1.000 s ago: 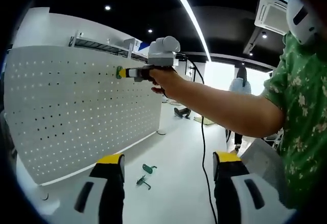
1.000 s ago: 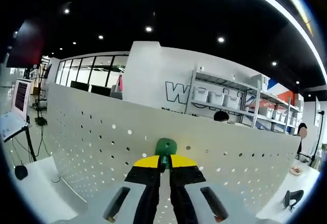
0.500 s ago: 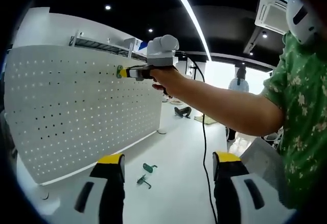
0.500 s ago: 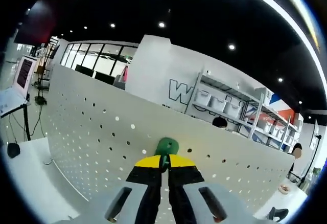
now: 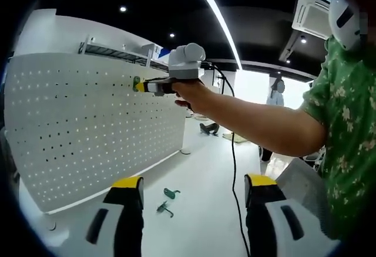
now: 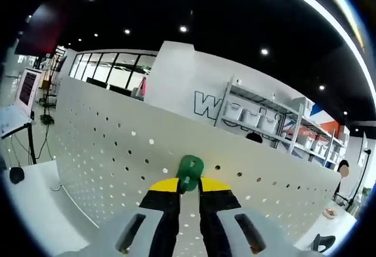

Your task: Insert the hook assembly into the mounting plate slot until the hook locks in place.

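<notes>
Left gripper (image 5: 188, 189): jaws spread wide, nothing between them, held low and well back from the pegboard (image 5: 88, 128). Ahead of it, just past the left jaw tip, two spare green hooks (image 5: 168, 201) lie loose on the white table (image 5: 205, 210). It's the far hand for this step.

From the left gripper view, up and ahead: the person's arm (image 5: 252, 119) reaches across to the board, with the right gripper (image 5: 141, 84) at its end, yellow tips right at the panel's upper area.

Right gripper (image 6: 189, 182): jaws nearly closed, pinching the green hook (image 6: 190, 169) by its lower edge. Hook sits dead ahead at the jaw tips, sticking up past them, flat face toward the camera. It overlaps the pegboard face (image 6: 106, 151) directly beyond; can't tell if it's touching or has entered a hole. Nearest holes lie just left and right of it in the same row.

Key relation: gripper's long axis points roughly straight into the panel, hook in line with that axis. My read: insertion in progress or about to seat, lock not confirmed.

Hook look: small, glossy green plastic, rounded top with a central dimple, rigid. Prongs hidden behind it.
</notes>
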